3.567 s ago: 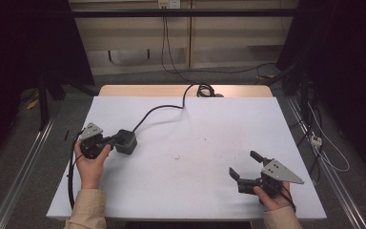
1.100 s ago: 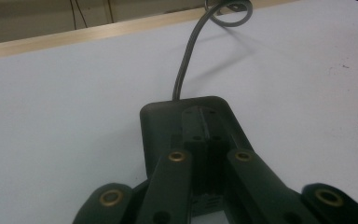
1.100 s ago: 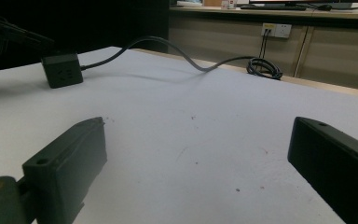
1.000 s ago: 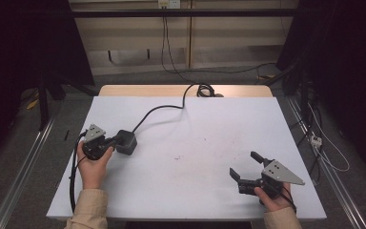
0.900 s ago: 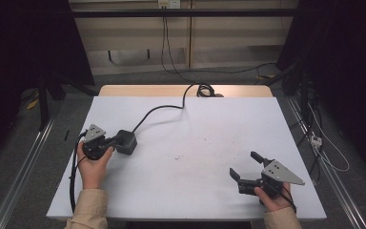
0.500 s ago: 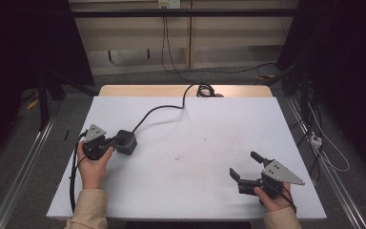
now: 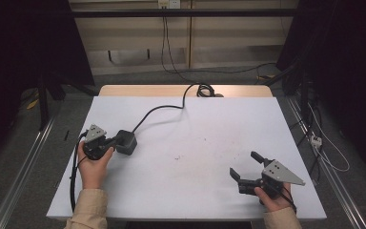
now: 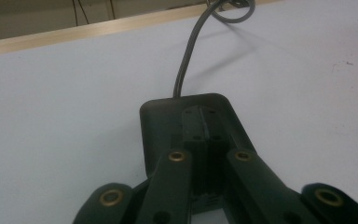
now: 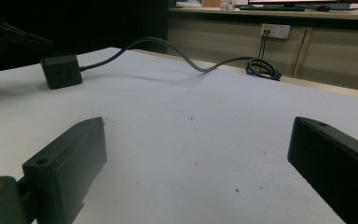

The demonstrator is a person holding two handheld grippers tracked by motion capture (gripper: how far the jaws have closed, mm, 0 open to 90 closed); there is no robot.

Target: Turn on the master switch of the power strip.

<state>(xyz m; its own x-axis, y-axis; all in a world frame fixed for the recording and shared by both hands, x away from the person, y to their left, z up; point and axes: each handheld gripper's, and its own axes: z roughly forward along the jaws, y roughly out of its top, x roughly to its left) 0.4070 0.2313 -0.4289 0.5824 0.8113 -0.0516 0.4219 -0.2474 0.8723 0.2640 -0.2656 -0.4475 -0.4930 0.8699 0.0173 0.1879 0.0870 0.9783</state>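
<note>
A white table (image 7: 190, 191) was seen from the high view, with a wooden strip along its far edge; a black box-shaped adapter (image 7: 126, 141) lay on the left part of the table, and a dark cable (image 7: 158, 110) ran from it toward the far edge, where it was gathered in a small coil (image 7: 203, 89).

The left gripper (image 7: 116, 141) was held by the left hand (image 7: 93, 162) just beside the adapter; in the left gripper view its two jaws were pressed together, with no gap between them, and their tips were placed over the near top of the adapter (image 8: 191, 126); it could not be told whether the adapter was touched or only covered.

The right gripper (image 7: 246, 165) was held by the right hand (image 7: 272, 198) at the near right part of the table, well apart from the adapter; its jaws were spread wide, and nothing was held between them; in the right gripper view the bare table (image 9: 196, 154) was seen between the jaws, and the adapter (image 9: 61, 71) was seen far off at the upper left.
</note>
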